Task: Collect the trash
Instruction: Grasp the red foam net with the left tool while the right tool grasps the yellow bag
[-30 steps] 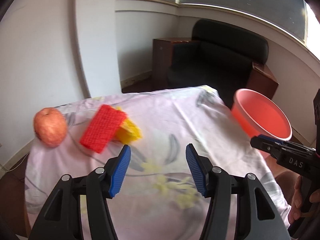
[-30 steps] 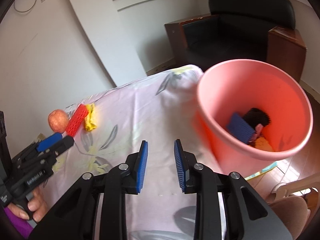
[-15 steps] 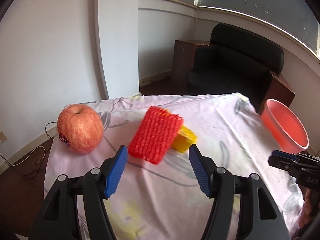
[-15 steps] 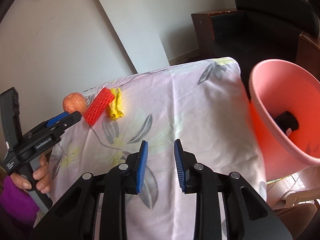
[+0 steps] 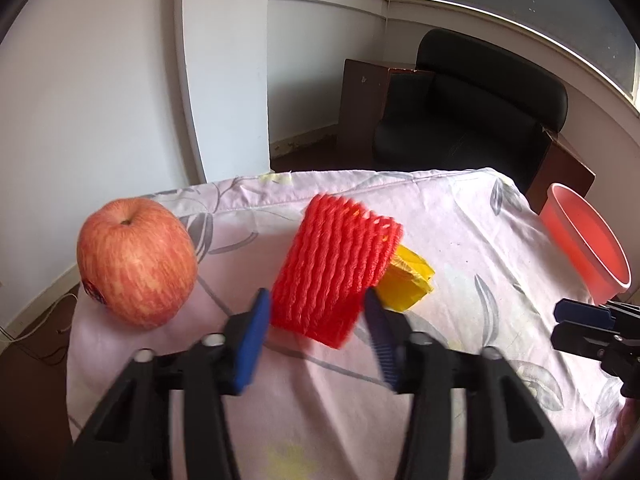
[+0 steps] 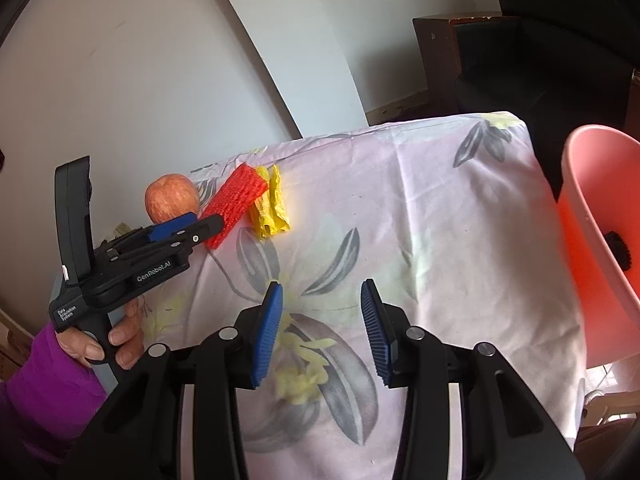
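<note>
Right at the far left corner of the table draped in a pale pink flowered cloth, the left gripper has the red foam fruit net sleeve between its blue pads; the jaws are closing and the pads sit at the net's two sides, though blur hides whether they press on it yet. A crumpled yellow wrapper lies touching the net on its right, partly tucked under it. A round red-and-yellow streaked apple stands to the net's left, near the cloth's left edge and apart from the net. The cloth beyond these things runs bare to the far edge, and the wide middle of the table toward the right is bare as well.

The right gripper hovers over that middle stretch with nothing between its blue pads; its jaws are spread and opening. A hand in a purple sleeve grips the left tool's handle.

Off the table's right edge stands a round pink plastic bucket. A black ridged object shows inside it, partly cut off by the frame.
</note>
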A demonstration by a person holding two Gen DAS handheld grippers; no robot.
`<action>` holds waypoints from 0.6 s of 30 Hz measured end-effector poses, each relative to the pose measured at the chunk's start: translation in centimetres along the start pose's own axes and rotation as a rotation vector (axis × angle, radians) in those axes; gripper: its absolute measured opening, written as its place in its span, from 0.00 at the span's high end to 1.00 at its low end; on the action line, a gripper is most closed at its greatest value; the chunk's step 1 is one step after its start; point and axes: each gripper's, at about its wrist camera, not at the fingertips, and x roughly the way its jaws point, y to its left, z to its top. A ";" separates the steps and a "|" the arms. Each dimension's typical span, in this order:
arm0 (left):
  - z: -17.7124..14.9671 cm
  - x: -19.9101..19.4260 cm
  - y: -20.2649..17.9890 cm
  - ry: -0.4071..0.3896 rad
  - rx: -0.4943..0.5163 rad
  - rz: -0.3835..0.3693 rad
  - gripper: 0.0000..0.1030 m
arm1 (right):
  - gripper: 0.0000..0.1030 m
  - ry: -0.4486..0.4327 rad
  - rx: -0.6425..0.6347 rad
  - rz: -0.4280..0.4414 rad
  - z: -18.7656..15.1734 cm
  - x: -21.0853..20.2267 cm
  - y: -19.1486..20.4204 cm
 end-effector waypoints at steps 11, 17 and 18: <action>-1.2 -2.5 1.9 -0.037 -0.090 -0.012 0.90 | 0.60 -0.006 -0.085 0.038 2.7 3.3 3.6; -2.2 -4.9 2.9 -0.062 -0.144 -0.023 0.90 | 0.60 -0.003 -0.124 0.020 4.2 5.7 4.9; -2.3 -5.1 3.1 -0.063 -0.152 -0.026 0.90 | 0.60 0.001 -0.129 0.015 4.4 6.1 5.0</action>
